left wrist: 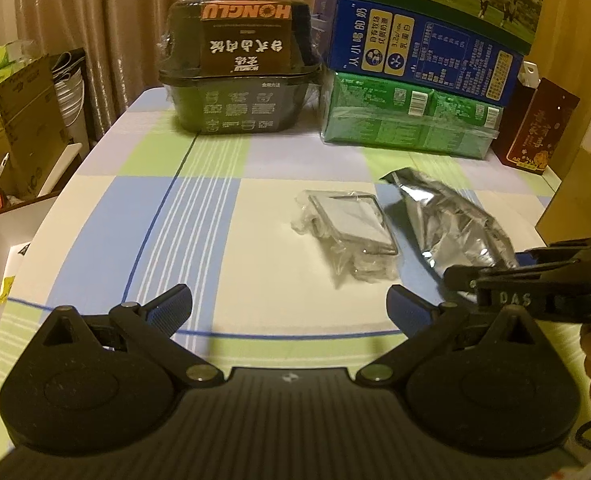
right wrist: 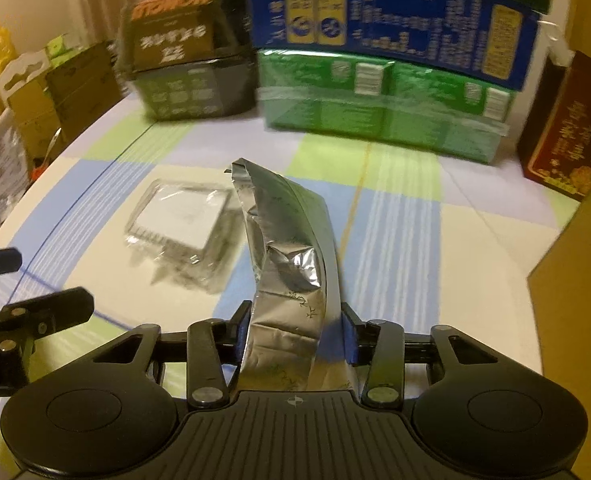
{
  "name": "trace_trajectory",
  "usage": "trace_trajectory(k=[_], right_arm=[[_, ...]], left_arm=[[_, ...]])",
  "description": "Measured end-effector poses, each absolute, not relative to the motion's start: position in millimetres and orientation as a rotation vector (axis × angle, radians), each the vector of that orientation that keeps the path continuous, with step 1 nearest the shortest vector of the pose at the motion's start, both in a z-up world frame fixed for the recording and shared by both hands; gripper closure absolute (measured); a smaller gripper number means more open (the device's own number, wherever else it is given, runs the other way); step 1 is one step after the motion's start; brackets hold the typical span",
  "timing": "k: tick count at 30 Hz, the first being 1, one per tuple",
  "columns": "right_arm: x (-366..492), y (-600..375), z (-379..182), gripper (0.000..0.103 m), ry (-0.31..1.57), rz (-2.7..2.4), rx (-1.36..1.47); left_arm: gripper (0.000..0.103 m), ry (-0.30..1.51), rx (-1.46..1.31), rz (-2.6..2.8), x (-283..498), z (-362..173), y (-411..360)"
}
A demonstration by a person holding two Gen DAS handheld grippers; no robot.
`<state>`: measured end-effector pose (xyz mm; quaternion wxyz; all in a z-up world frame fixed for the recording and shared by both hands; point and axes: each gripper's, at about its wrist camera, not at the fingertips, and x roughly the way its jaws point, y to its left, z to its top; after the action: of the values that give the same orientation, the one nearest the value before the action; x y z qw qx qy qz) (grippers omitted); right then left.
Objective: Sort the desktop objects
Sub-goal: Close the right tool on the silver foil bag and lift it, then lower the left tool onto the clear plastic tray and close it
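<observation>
Checked cloth (left wrist: 95, 216) in blue, green and cream covers the table, with curtains behind. Right gripper (right wrist: 295, 332) is clamped on the near end of a silver foil pouch (right wrist: 291, 240), which rises from between its fingers and points ahead. Left gripper (left wrist: 289, 308) hovers with its jaws spread wide and nothing between them. Ahead of it and slightly right lies a clear plastic packet (left wrist: 347, 228) on the cloth, just left of the pouch (left wrist: 455, 220). Farther ahead stand a black food tub (left wrist: 239, 68) and, to its right, stacked cartons: green pack (left wrist: 407, 120), blue box (left wrist: 423, 48). A dark red box (left wrist: 539, 128) stands at far right.
</observation>
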<state>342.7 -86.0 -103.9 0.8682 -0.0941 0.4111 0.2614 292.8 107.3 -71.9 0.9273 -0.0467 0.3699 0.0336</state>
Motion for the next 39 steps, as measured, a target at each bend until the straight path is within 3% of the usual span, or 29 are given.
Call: trace_trajectory(k=[26, 39], right_arm=[[362.3, -115.2, -104.5, 0.063, 0.859, 0.452, -0.159], [362.6, -111.1, -107.1, 0.063, 0.817, 0.48, -0.148]], left_arm=[[0.003, 0.733, 0.012, -0.025, 362.5, -89.8, 66.8], [0.011, 0.719, 0.035, -0.017, 379.3, -105.9, 68.1]])
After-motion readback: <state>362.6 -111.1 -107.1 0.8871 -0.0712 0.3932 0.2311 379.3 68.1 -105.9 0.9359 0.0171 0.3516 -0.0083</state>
